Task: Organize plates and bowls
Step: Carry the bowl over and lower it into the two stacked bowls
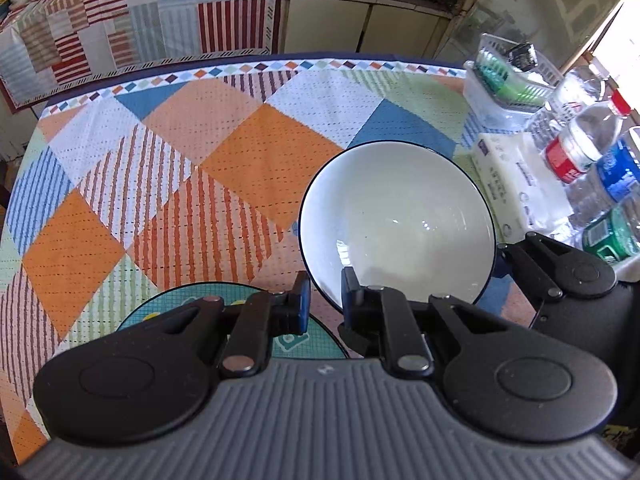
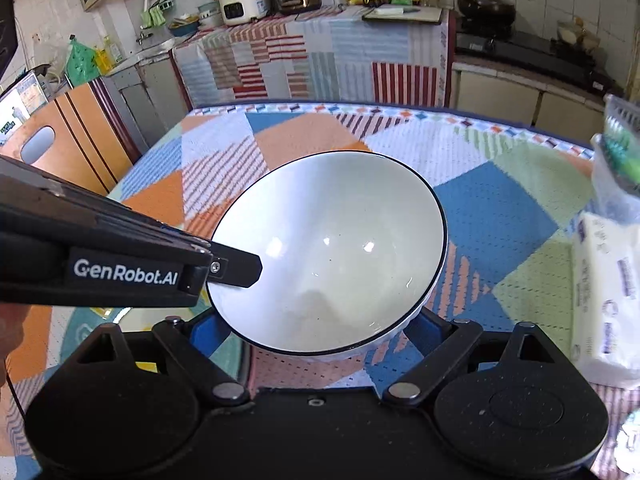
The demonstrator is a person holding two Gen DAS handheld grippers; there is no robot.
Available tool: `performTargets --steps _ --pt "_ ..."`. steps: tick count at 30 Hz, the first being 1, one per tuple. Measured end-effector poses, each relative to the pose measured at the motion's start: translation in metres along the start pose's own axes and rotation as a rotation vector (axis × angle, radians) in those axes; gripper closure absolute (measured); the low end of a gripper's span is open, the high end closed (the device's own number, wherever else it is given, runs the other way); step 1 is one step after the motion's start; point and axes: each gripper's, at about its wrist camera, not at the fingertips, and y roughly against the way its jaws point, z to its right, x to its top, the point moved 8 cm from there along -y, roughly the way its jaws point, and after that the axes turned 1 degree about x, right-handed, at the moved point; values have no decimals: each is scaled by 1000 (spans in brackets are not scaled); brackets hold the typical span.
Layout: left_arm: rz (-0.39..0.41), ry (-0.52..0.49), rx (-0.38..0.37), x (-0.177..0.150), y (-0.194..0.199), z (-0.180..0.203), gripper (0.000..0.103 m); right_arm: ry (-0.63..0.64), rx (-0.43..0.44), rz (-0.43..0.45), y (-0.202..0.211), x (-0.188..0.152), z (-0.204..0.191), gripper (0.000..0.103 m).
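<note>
A white bowl (image 1: 396, 220) with a dark rim is held tilted above the checked tablecloth. My left gripper (image 1: 325, 300) is shut on the bowl's near left rim, one blue pad inside and one outside. In the right wrist view the bowl (image 2: 332, 252) fills the middle, and the left gripper's finger reaches over its left rim. My right gripper (image 2: 316, 330) is open, its blue pads on either side under the bowl's base; I cannot tell whether they touch it. A teal patterned plate (image 1: 180, 304) lies on the table under my left gripper.
A tissue pack (image 1: 516, 180) lies right of the bowl and also shows in the right wrist view (image 2: 604, 288). Several water bottles (image 1: 592, 152) and a clear plastic basket (image 1: 508, 80) stand at the table's right side. A cloth-covered kitchen counter (image 2: 312, 48) stands beyond the table.
</note>
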Motion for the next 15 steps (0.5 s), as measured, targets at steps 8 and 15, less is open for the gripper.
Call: performTargets --steps 8,15 --pt "32 -66 -33 -11 57 17 89 34 -26 46 56 0 -20 9" --pt "37 -127 -39 -36 106 35 89 24 -16 47 106 -16 -41 9"
